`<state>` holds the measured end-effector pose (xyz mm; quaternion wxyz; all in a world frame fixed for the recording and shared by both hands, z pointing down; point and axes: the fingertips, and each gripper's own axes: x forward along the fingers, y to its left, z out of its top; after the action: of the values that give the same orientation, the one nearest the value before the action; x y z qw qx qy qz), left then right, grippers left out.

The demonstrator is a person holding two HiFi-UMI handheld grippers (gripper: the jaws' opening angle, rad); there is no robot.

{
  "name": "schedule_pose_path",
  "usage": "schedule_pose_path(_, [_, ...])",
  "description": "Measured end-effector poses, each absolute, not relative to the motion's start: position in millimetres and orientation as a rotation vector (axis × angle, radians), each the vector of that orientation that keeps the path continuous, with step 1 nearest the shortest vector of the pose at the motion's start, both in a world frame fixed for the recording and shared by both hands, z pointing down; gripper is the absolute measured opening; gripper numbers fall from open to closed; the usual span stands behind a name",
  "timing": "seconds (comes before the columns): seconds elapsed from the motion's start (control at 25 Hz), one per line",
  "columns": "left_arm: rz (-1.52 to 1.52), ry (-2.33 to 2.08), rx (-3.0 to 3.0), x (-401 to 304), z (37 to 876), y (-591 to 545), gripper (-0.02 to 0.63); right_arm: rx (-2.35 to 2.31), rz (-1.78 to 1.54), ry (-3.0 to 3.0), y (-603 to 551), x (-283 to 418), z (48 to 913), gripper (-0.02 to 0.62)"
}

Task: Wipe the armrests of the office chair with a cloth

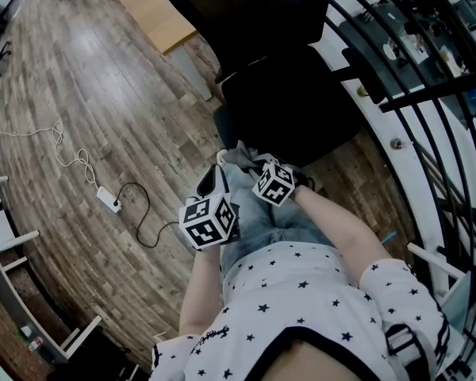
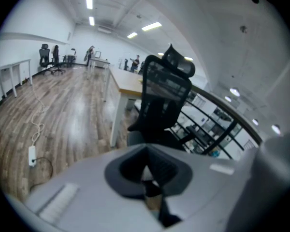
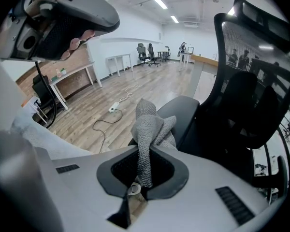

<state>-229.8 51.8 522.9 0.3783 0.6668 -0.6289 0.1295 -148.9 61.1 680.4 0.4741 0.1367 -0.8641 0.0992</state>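
The black office chair (image 1: 279, 94) stands just ahead of me, its mesh back (image 3: 253, 81) upright. A grey knitted cloth (image 3: 149, 129) sticks up from my right gripper (image 3: 143, 172), which is shut on it; the cloth (image 1: 239, 156) hangs close to a dark padded part of the chair (image 3: 184, 114), and I cannot tell if they touch. My left gripper (image 1: 220, 175) is beside the right one, a little nearer to me. Its jaws (image 2: 147, 170) look shut with nothing between them. It faces the chair (image 2: 162, 100) from a short way off.
A white power strip (image 1: 109, 199) with trailing cables lies on the wood floor to the left. A black railing (image 1: 428, 94) runs along the right. White table frames (image 1: 16, 264) stand at the lower left. A wooden desk (image 2: 128, 83) stands behind the chair.
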Motion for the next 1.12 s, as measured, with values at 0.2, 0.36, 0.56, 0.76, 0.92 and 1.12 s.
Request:
schedule_pose_path(0.2, [0.330,-1.603,1.705,-224,521,60,0.002,0.326,0.244,-2.117,73,-146,678,0.037])
schedule_pose_path(0.36, [0.331,-1.602,1.699,-219,522,67,0.002,0.314,0.252,-2.112,84,-142,680,0.037])
schedule_pose_path(0.56, [0.339,-1.599,1.702,-218,519,65,0.002,0.352,0.280,-2.115,78,-141,675,0.037])
schedule_pose_path(0.76, [0.354,-1.583,1.721,-215,512,55,0.002,0.412,0.305,-2.145,66,-138,656,0.037])
schedule_pose_path(0.92, [0.371,-1.546,1.759,-206,506,43,0.002,0.491,0.344,-2.168,54,-129,636,0.037])
schedule_pose_path(1.12, [0.406,-1.490,1.827,-191,502,21,0.002,0.590,0.385,-2.193,38,-113,612,0.037])
